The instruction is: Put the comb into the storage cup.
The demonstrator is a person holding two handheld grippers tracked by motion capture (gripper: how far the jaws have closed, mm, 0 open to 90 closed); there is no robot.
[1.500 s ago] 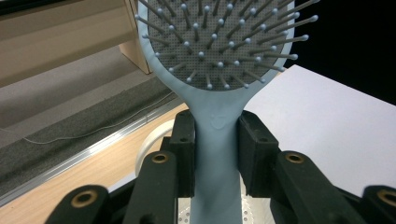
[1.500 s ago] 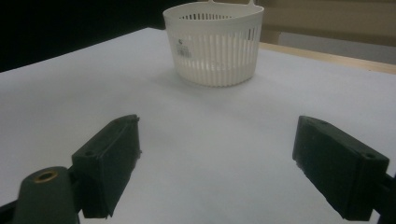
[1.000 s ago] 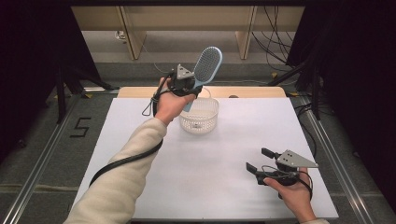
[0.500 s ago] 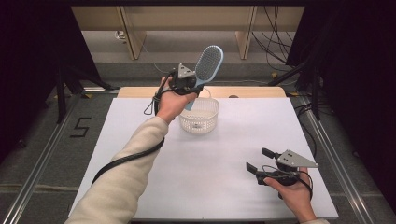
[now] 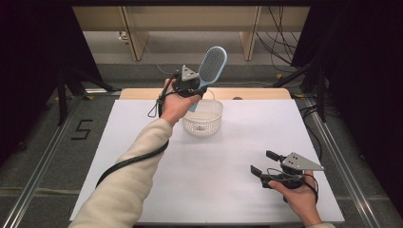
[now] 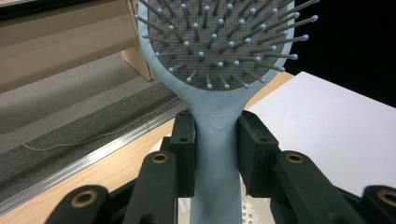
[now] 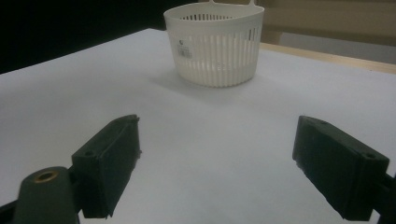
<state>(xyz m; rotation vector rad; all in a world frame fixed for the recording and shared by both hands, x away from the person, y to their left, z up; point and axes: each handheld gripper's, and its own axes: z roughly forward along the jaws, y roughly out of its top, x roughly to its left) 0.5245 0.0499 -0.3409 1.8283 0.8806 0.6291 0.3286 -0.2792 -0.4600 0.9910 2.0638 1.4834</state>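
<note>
Left gripper point(image 5: 196, 89) clamps the blue hairbrush point(image 5: 211, 65) handle above the far white basket point(image 5: 203, 124); the handle's lower end is hidden. Right gripper point(image 5: 264, 163), jaws apart, rests near right.

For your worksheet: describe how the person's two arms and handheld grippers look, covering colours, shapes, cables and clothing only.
The left gripper and right gripper are both black, each with two blocky jaws and brass-coloured rivets on the linkages. A grey three-cornered plate with small holes tops each. A thick black cable trails along the left arm, which wears a cream long sleeve. Thinner black wires loop around the right gripper.
</note>
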